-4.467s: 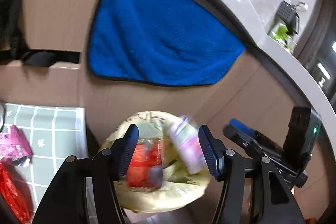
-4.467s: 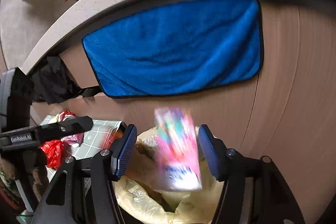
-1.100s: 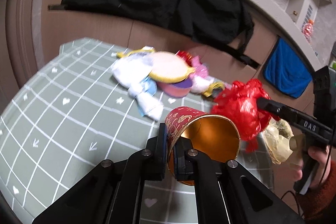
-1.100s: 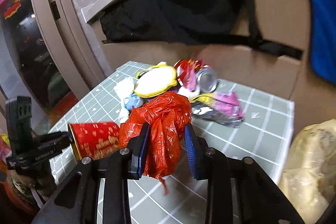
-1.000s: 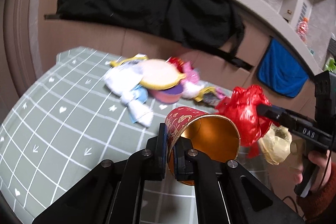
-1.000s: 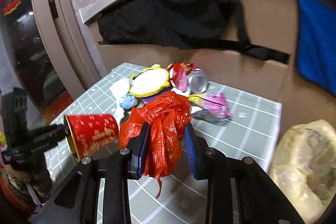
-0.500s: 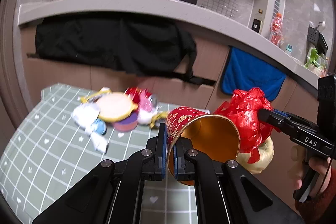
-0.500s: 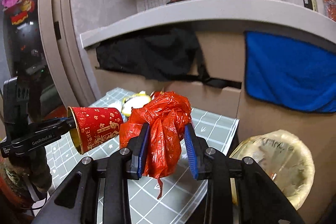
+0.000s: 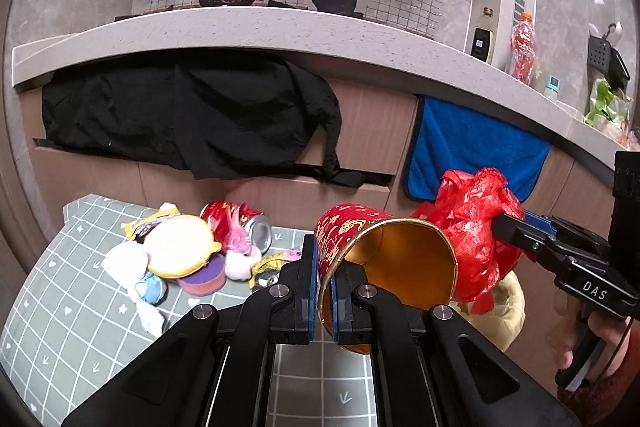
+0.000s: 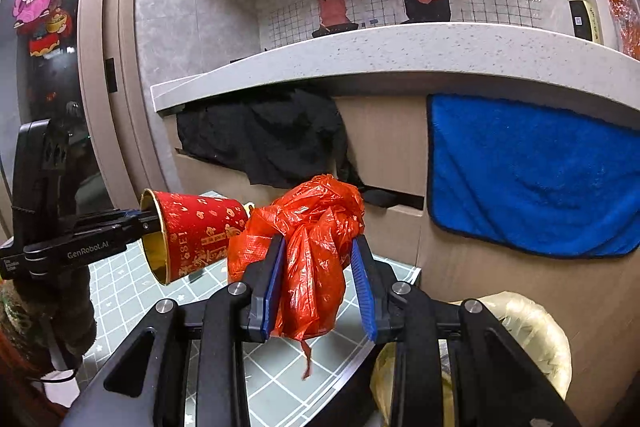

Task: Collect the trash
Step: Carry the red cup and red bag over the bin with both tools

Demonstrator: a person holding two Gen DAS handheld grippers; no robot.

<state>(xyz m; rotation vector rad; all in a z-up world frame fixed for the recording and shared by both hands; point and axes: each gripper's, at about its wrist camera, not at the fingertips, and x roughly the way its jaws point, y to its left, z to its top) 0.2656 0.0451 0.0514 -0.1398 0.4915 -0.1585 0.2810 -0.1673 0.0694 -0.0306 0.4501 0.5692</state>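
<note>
My left gripper is shut on the rim of a red paper cup with a gold inside, held on its side above the mat; the same cup shows at the left of the right wrist view. My right gripper is shut on a crumpled red plastic bag, also seen as the red bag at the right of the left wrist view. A bin lined with a yellowish bag stands low at the right, below the held bag; its lining shows behind the cup.
A pile of litter lies on the green checked mat: a round yellow lid, a crushed can, white tissue and wrappers. A black cloth and a blue towel hang on the cabinet under the grey counter.
Both grippers have risen and swung right with their loads, away from the litter pile. The pile has drifted left and down in view, and the lined bin has come into sight below the right gripper.
</note>
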